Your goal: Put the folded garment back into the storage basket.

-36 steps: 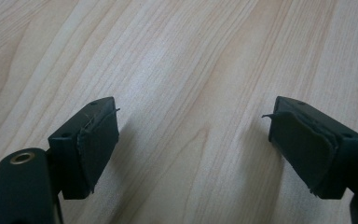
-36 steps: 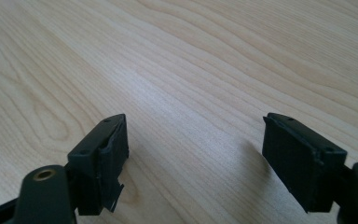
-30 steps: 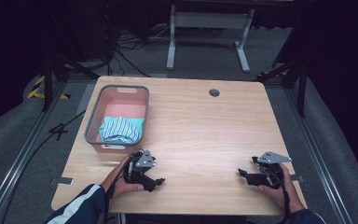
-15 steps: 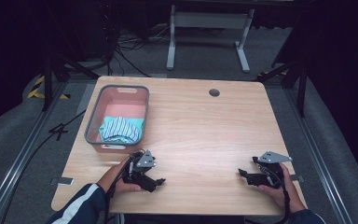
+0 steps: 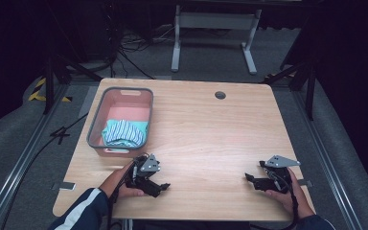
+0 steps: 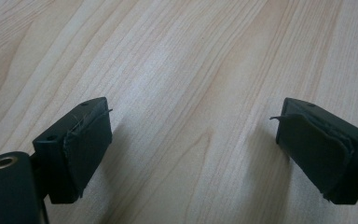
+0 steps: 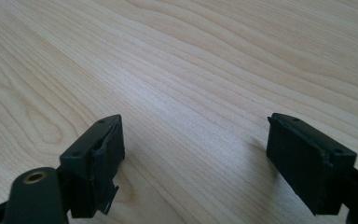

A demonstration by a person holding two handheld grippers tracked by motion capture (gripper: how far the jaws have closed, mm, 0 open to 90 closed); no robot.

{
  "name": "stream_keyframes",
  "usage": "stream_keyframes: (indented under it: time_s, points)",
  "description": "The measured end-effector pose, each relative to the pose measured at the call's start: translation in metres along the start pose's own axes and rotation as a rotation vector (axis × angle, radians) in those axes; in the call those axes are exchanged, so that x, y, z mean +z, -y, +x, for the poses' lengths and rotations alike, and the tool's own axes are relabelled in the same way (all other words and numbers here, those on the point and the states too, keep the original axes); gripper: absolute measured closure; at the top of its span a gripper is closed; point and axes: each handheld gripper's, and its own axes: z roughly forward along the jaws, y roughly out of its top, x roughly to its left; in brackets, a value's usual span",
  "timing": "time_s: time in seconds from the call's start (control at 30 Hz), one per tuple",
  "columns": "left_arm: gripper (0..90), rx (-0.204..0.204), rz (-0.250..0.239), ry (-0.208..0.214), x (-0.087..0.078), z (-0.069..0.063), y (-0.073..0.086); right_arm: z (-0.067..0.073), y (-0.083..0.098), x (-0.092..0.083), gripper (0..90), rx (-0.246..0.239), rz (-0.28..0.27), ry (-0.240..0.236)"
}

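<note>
Left hand-held gripper [image 5: 159, 187]: resting low at the near edge of the table [image 5: 211, 139], jaws spread wide with nothing between them; in the left gripper view [image 6: 191, 140] bare wood grain lies between the frayed pads [image 6: 86, 140].
Right hand-held gripper [image 5: 250, 179]: at the near right of the table, likewise released and empty; the right gripper view [image 7: 193, 154] has plain wood between its jaws.
Striped cloth [image 5: 123, 132]: crumpled in the near end of the basket [image 5: 96, 125], blue and white stripes with a teal patch, just beyond the left hand-held gripper and well apart from the right one.
Basket: grey-rimmed with a pink inside, standing at the left side of the table, its far half bare.
Likely step: both hands parked; judging by position, the left one is best placed to reach for the cloth.
Risk, rim: a low reach forward could knock the near wall of the basket and slide it, since it looks light.
Risk, grasp: pinching one loose fold may lift a corner and leave the rest dragging over the rim.
Risk, pads: the worn, fraying pad edges might snag fabric on release.
High view offers: the basket, the cloth, both forearms and how they stand apart.
Gripper views offer: the jaw gap and pad wear, too small to judge from above.
</note>
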Motion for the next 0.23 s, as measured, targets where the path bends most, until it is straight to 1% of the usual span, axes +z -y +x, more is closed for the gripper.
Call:
stream_keyframes:
  time_s: [0.23]
  points:
    - [10.6,0.000,0.000,0.000,0.0000,0.0000,0.0000,-0.0002,-0.0002,0.0002,19.1,-0.001,0.000,-0.001]
